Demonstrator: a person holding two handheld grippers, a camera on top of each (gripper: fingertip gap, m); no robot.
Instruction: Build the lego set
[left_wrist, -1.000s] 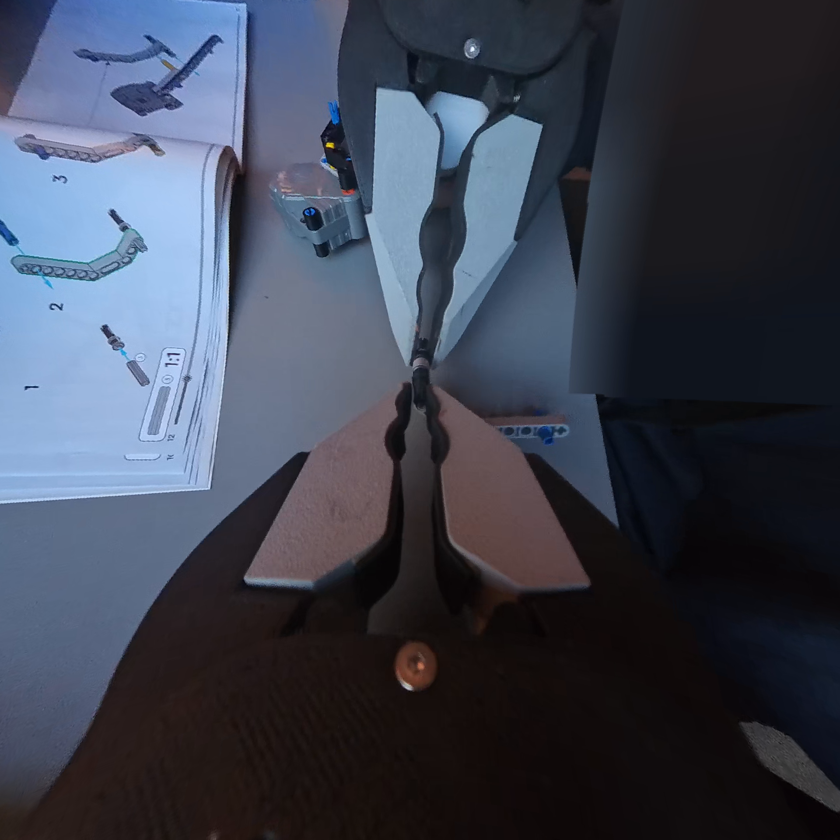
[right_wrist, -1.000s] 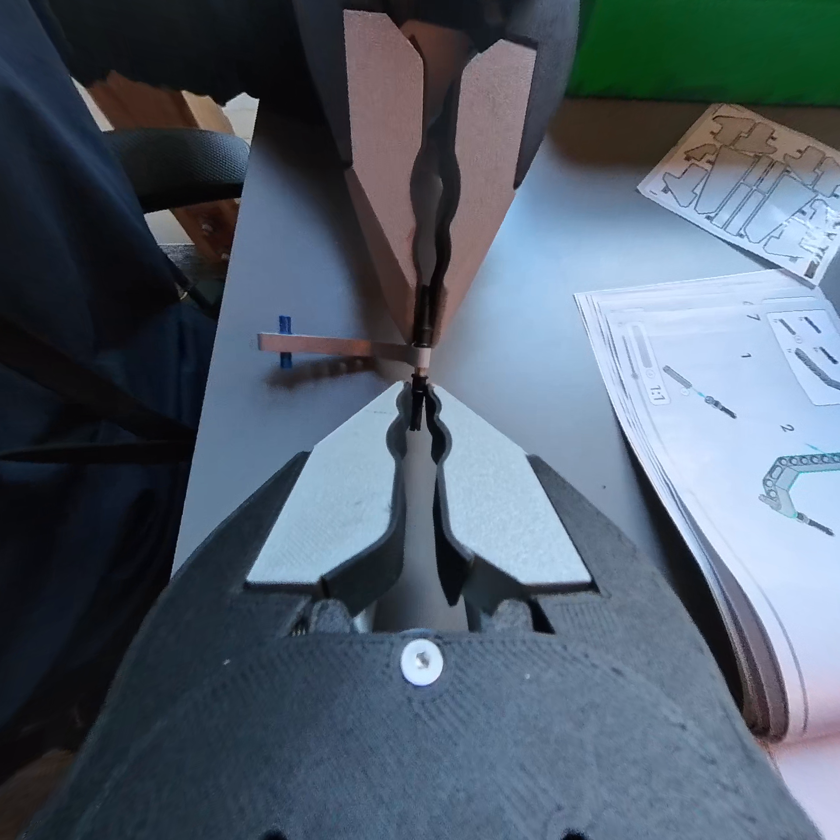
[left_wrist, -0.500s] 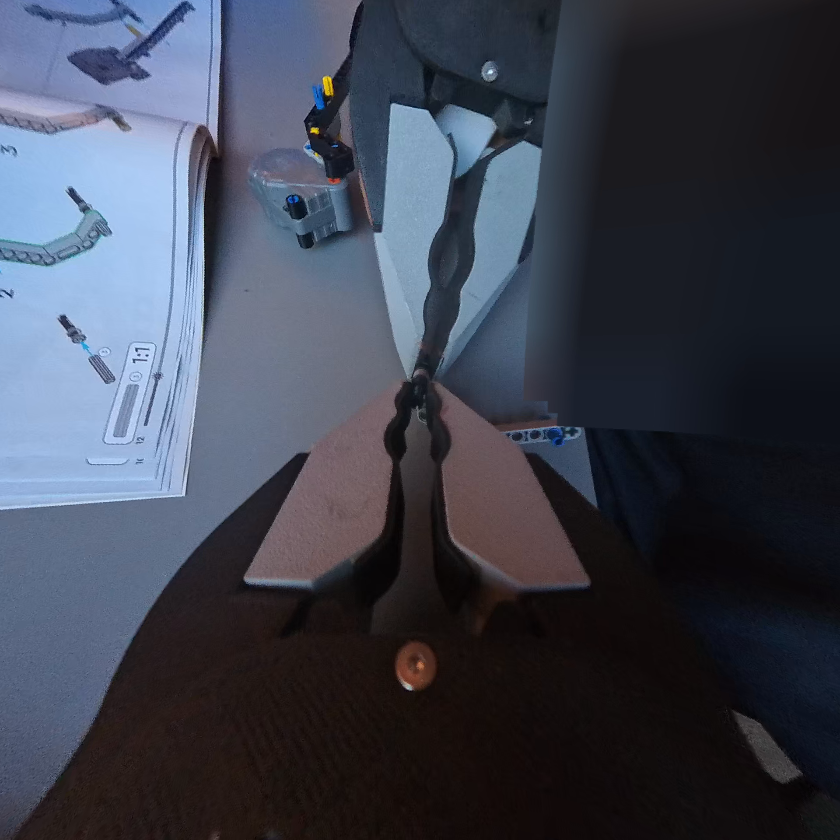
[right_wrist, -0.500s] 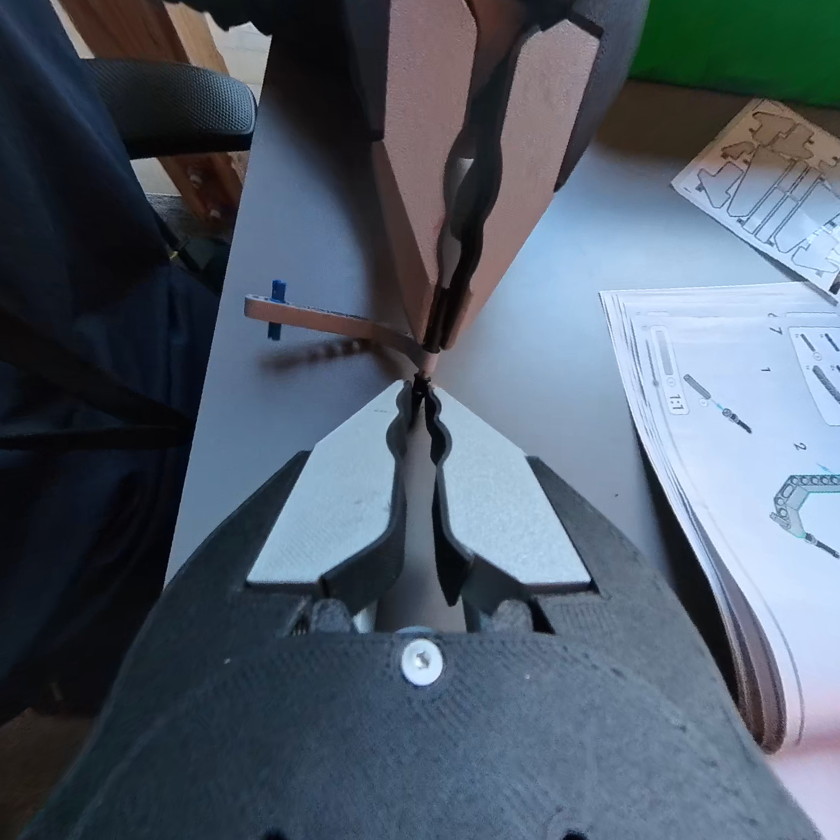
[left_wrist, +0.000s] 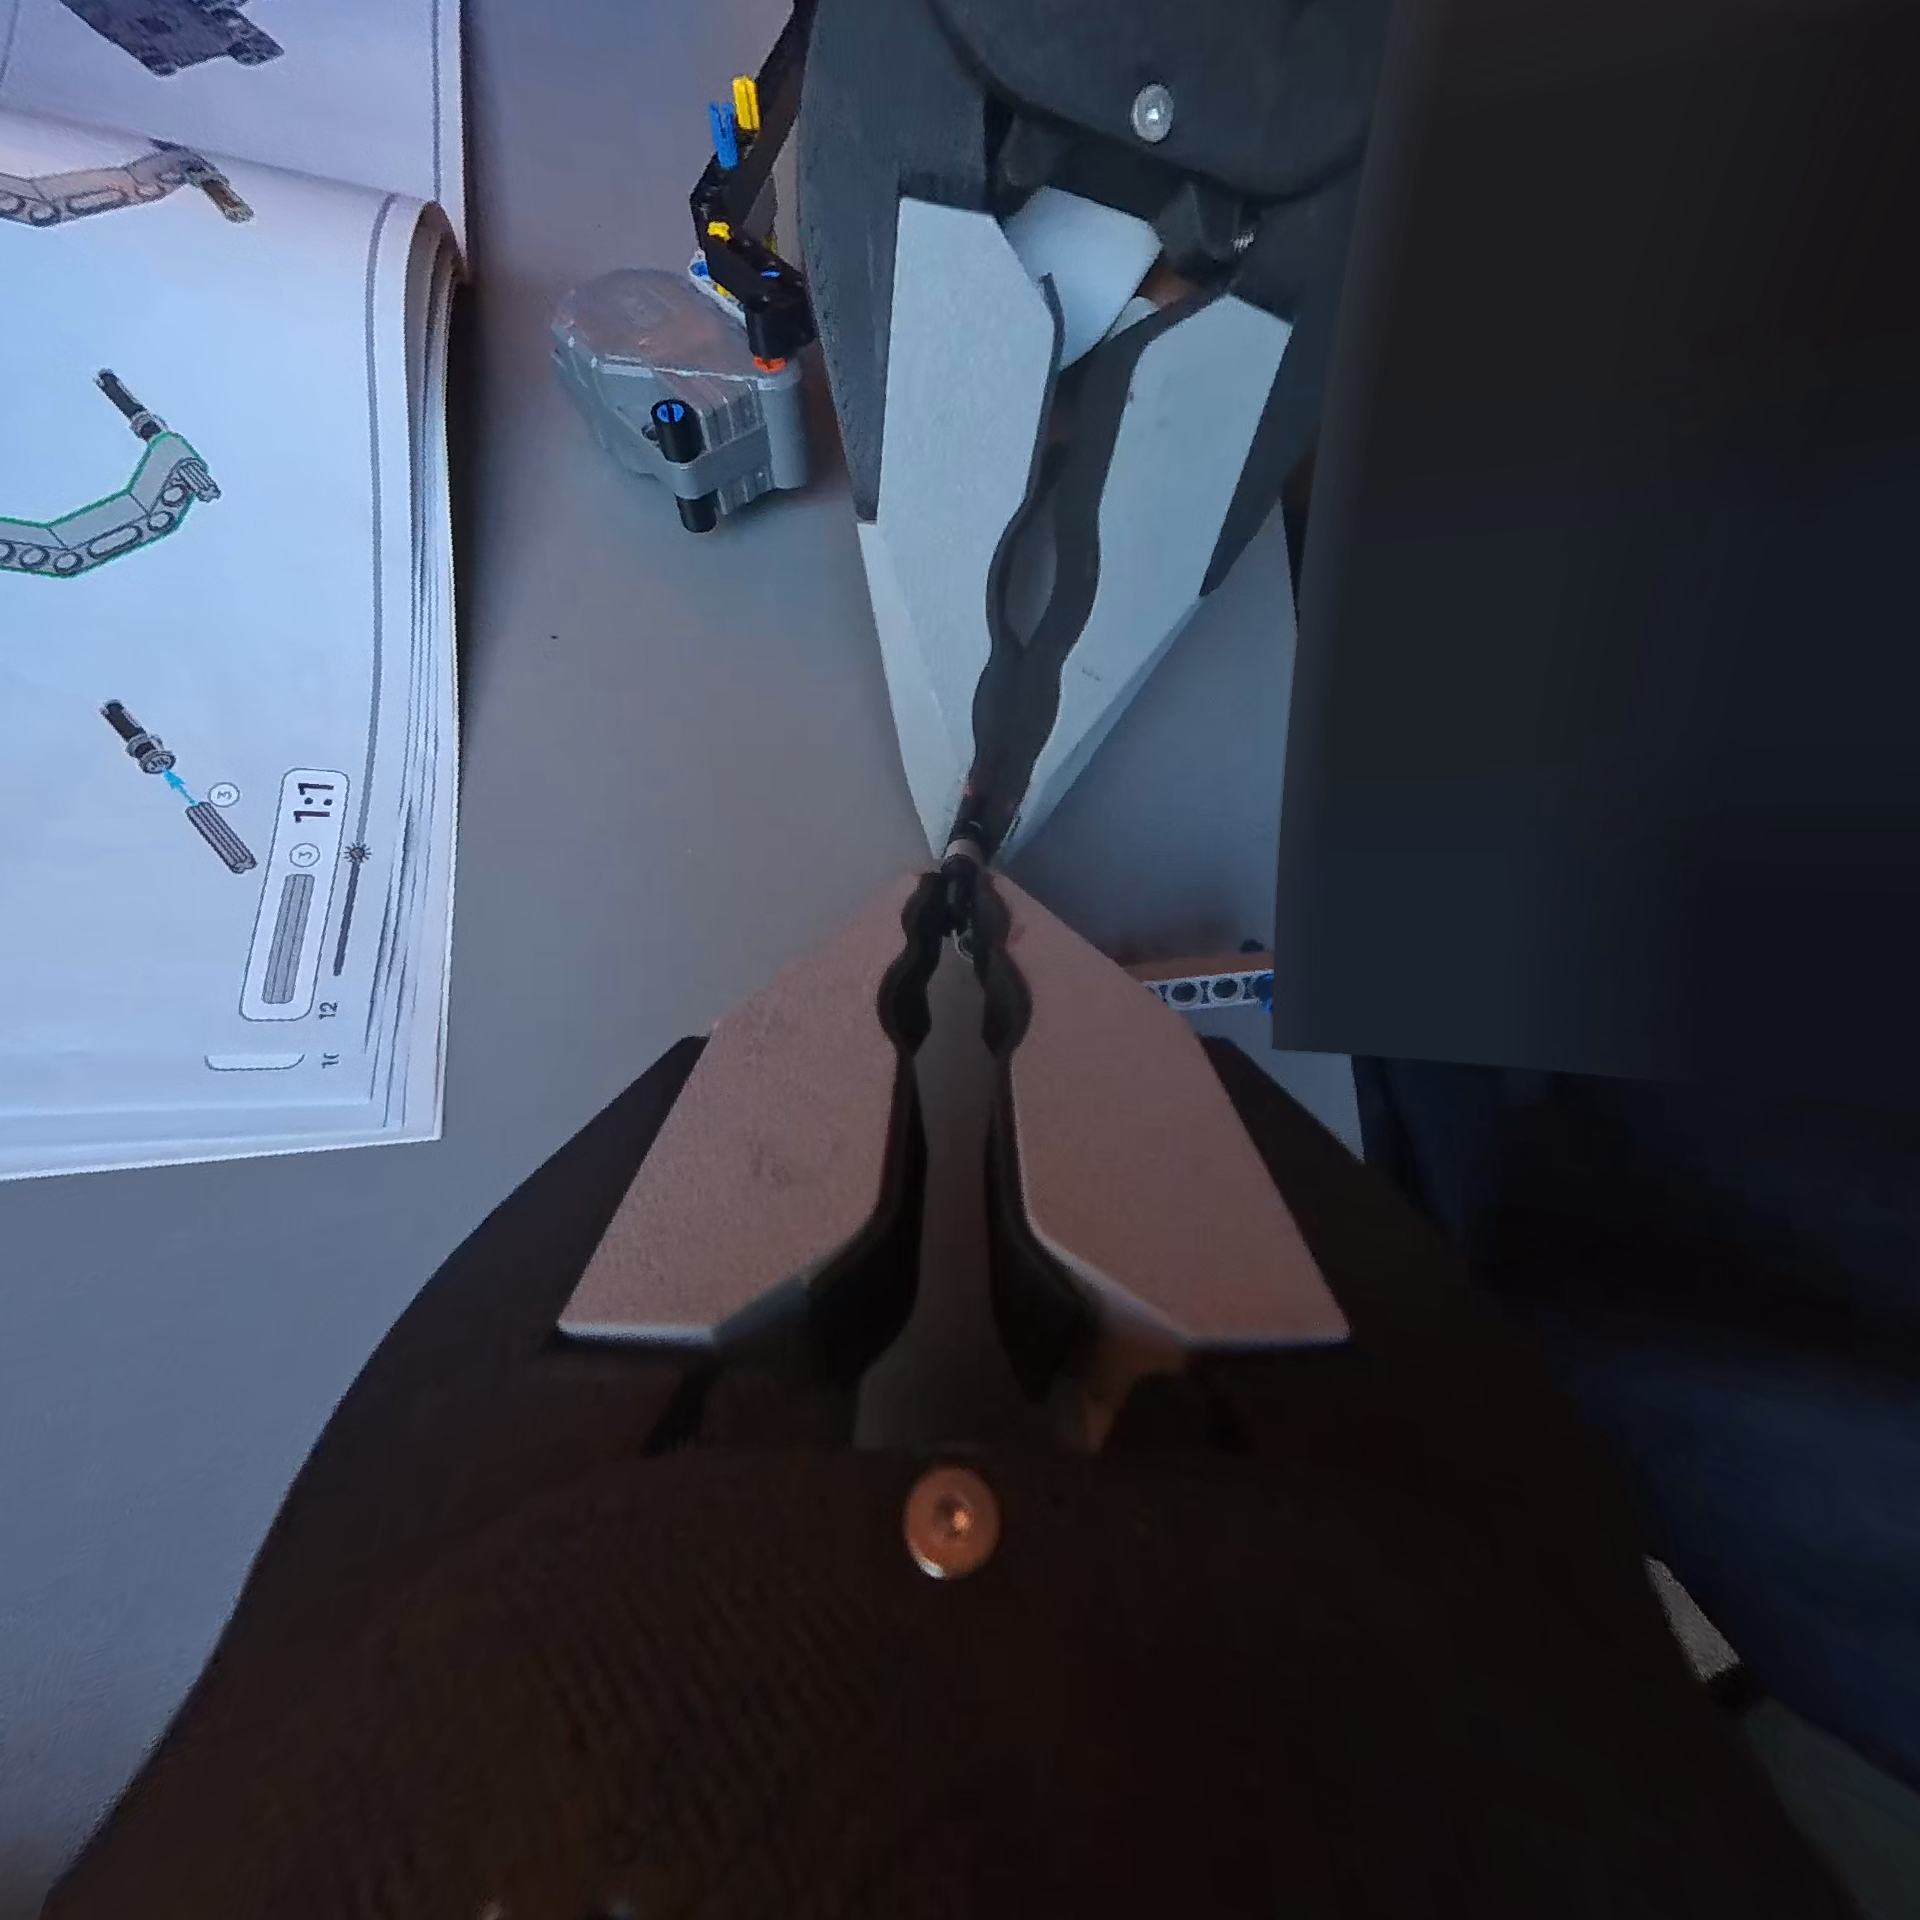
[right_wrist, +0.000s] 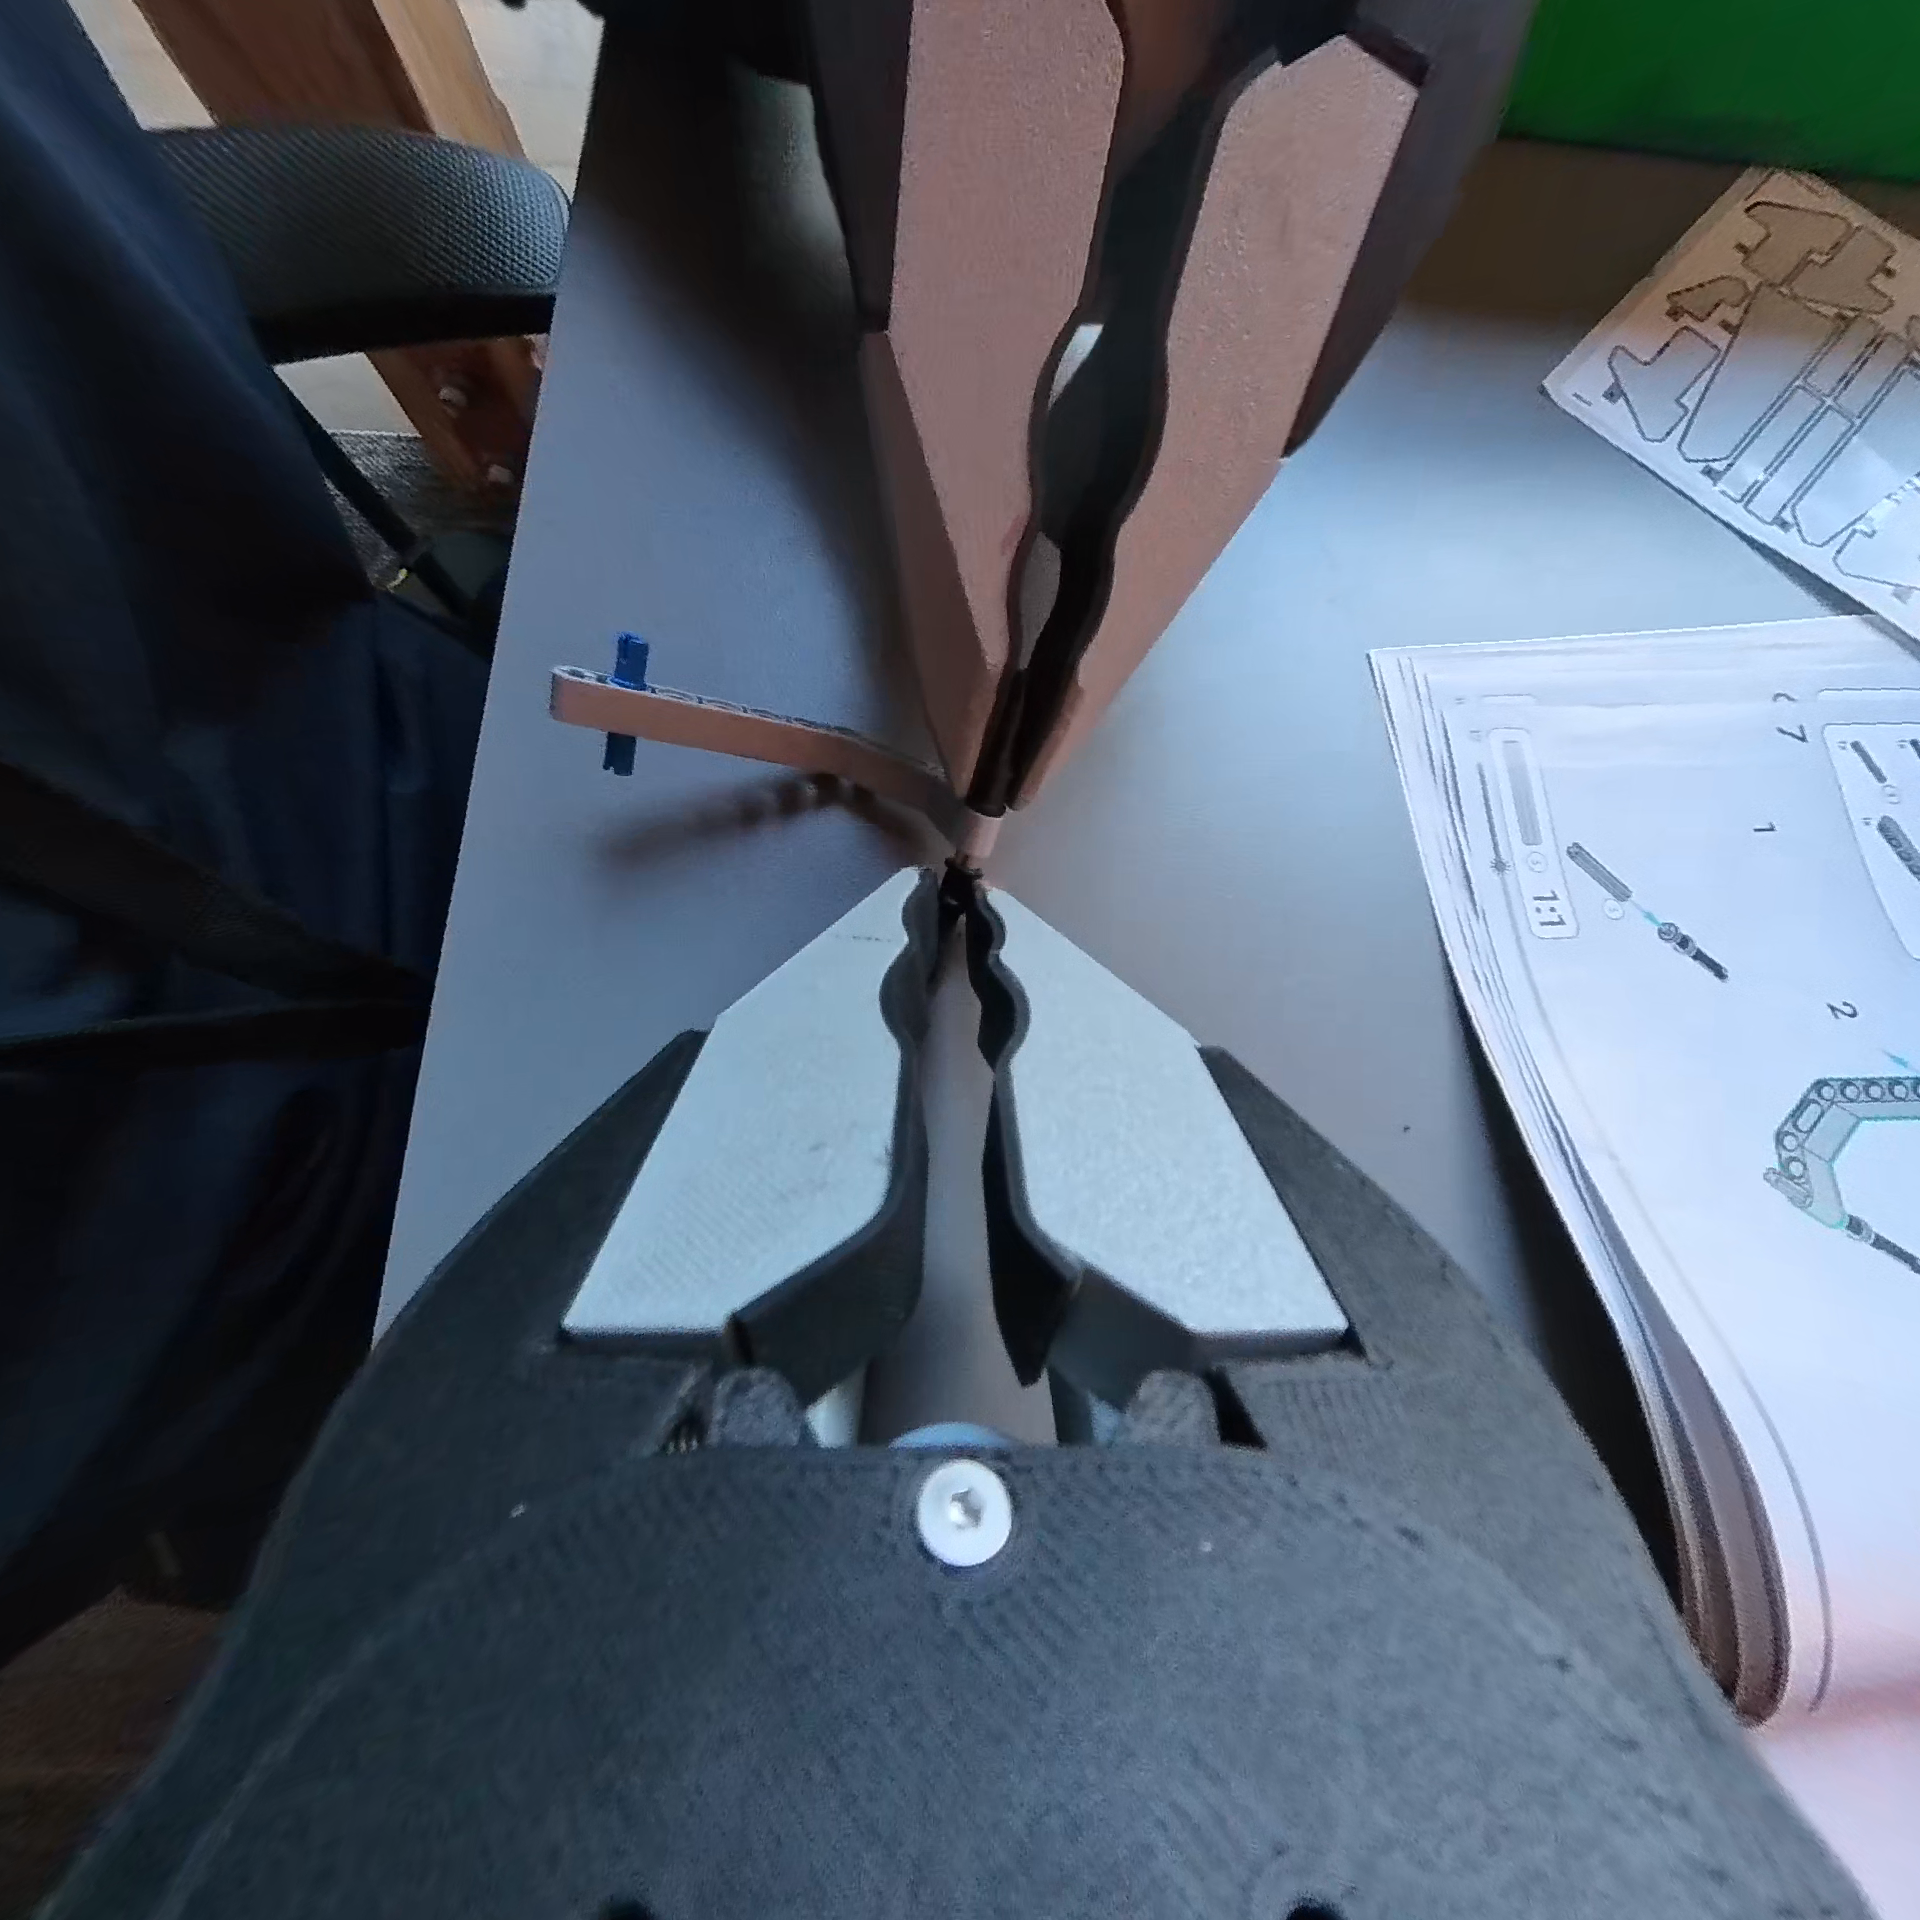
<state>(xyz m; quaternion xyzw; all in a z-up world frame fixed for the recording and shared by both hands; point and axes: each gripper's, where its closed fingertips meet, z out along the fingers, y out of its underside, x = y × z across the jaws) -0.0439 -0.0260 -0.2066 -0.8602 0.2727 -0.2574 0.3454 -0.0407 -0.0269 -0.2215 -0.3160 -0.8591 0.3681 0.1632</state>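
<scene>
The grey table (left_wrist: 665, 727) carries an open instruction booklet (left_wrist: 208, 644) and, just beside it, a grey motor block (left_wrist: 675, 405). A printed sheet (right_wrist: 1766, 384) lies near the booklet, beyond its far edge in the right wrist view.

Each wrist camera looks close along its own fingers, facing the other; both share the meeting tips and the grey table (left_wrist: 644, 727), manual (right_wrist: 1704, 935) at opposite frame edges.
</scene>
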